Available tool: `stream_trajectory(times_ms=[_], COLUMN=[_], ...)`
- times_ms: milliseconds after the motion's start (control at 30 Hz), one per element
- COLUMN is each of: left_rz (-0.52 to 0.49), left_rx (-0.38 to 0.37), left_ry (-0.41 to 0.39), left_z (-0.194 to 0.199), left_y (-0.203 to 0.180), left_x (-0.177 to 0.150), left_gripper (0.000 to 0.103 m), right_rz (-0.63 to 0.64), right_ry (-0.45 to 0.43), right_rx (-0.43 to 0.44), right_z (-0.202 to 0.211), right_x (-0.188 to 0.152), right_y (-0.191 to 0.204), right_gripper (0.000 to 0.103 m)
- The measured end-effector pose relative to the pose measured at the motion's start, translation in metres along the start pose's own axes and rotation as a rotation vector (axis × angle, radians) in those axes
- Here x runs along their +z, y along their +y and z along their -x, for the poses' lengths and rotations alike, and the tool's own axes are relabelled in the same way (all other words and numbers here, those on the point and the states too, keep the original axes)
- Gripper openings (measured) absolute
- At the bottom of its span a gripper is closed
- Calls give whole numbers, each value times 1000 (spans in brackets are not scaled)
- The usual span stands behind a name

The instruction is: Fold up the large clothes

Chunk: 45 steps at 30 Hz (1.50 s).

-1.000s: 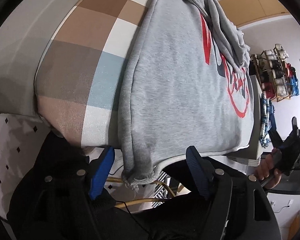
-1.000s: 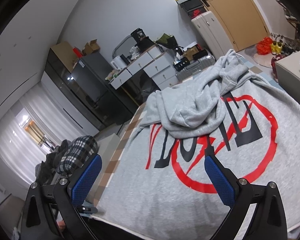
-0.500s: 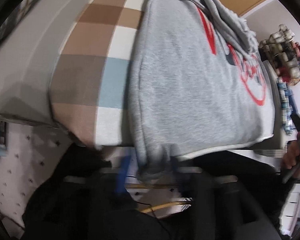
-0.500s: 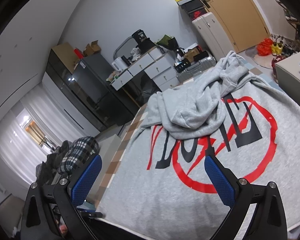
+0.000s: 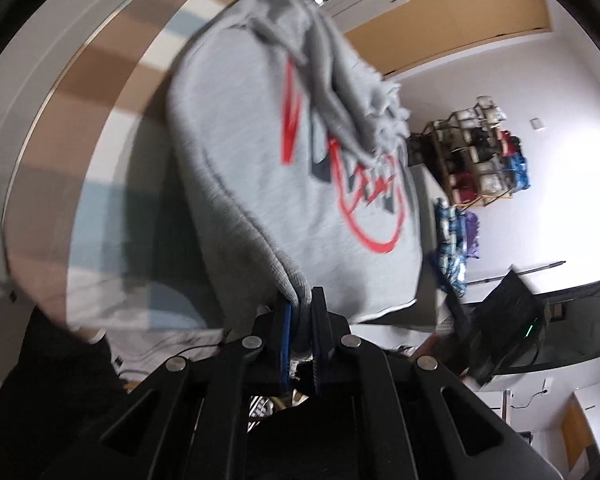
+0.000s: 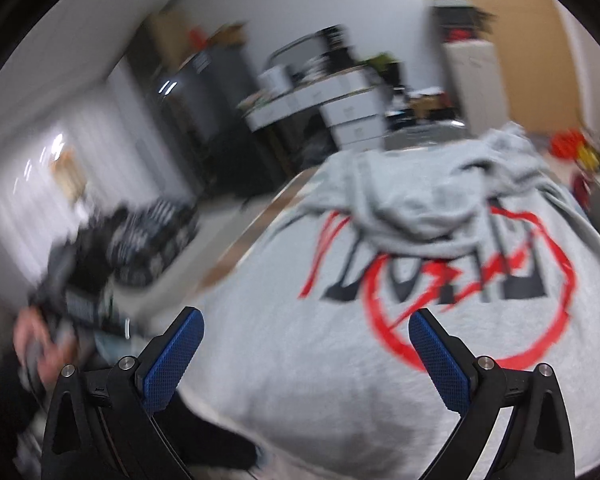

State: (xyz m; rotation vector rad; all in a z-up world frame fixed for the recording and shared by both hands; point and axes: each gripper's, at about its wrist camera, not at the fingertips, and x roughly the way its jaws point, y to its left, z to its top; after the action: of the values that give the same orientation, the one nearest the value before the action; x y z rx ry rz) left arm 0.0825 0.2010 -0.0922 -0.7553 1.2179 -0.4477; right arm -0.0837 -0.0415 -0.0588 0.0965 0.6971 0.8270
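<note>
One corner only is secured: left claw [image 5: 300, 312] clamped on the hem corner of the grey sweatshirt [image 5: 276, 168], which lies spread on the checked bed [image 5: 112, 92]. Right claw [image 6: 306, 344] gapes empty above the hem. Risk: lifting from one side drags the bunched hood [image 6: 424, 208] and skews the fold; thin pinch may slip.

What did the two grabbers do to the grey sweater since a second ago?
The left gripper snapped shut on the corner of the grey sweater and lifted that edge off the checked bedcover. The right gripper swung sideways, jaws wide, holding nothing. The bunched sleeves lie on top as before.
</note>
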Motion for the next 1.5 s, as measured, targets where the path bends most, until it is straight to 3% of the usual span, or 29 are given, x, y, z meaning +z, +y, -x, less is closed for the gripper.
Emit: stream_trajectory(times_ms=[133, 267, 333, 433, 500, 567, 600, 733, 833, 867, 900, 967, 1200, 1267, 1333, 1400, 1500], left_rz=[3, -26, -44, -67, -75, -82, -81, -90, -61, -39, -14, 53, 195, 227, 248, 266, 317], left_rx=[-84, -158, -182, -206, -223, -221, -218, -180, -164, -155, -157, -164, -270, -300, -377, -434, -567], left_ry=[24, 31, 26, 26, 27, 20, 19, 14, 46, 54, 56, 37, -35, -89, -158, -181, -136], left_z=[-2, 4, 11, 19, 21, 25, 26, 22, 6, 0, -5, -9, -23, -26, -28, -31, -47], left_y=[-2, -16, -22, -25, -25, -22, -17, -5, 5, 9, 13, 22, 33, 32, 29, 27, 26], left_x=[6, 12, 13, 12, 13, 11, 9, 5, 1, 0, -1, -5, -17, -18, -18, -19, -15], left_gripper=[3, 3, 3, 3, 3, 3, 3, 3, 16, 32, 56, 76, 77, 77, 84, 99, 101], right_rz=[113, 279, 288, 207, 182, 188, 195, 220, 205, 204, 204, 197, 159, 146, 137, 148, 154], right_ry=[87, 188, 168, 104, 106, 131, 128, 58, 42, 44, 43, 38, 35, 39, 41, 30, 44], right_rx=[89, 74, 15, 6, -36, -108, -117, -106, -70, -66, -61, -54, -23, 1, 19, 17, 18], right_z=[-29, -71, -83, -95, -104, -110, -108, -85, -77, -76, -76, -76, -75, -74, -75, -76, -80], right_x=[-26, -51, -50, -41, -34, -29, -26, -16, -4, -3, -1, 4, 14, 17, 17, 12, 3], right_y=[51, 98, 106, 100, 96, 94, 94, 91, 86, 86, 85, 82, 82, 82, 80, 80, 80], right_gripper=[103, 102, 102, 100, 79, 20, 9, 7, 7, 7, 7, 7, 7, 7, 7, 7, 7])
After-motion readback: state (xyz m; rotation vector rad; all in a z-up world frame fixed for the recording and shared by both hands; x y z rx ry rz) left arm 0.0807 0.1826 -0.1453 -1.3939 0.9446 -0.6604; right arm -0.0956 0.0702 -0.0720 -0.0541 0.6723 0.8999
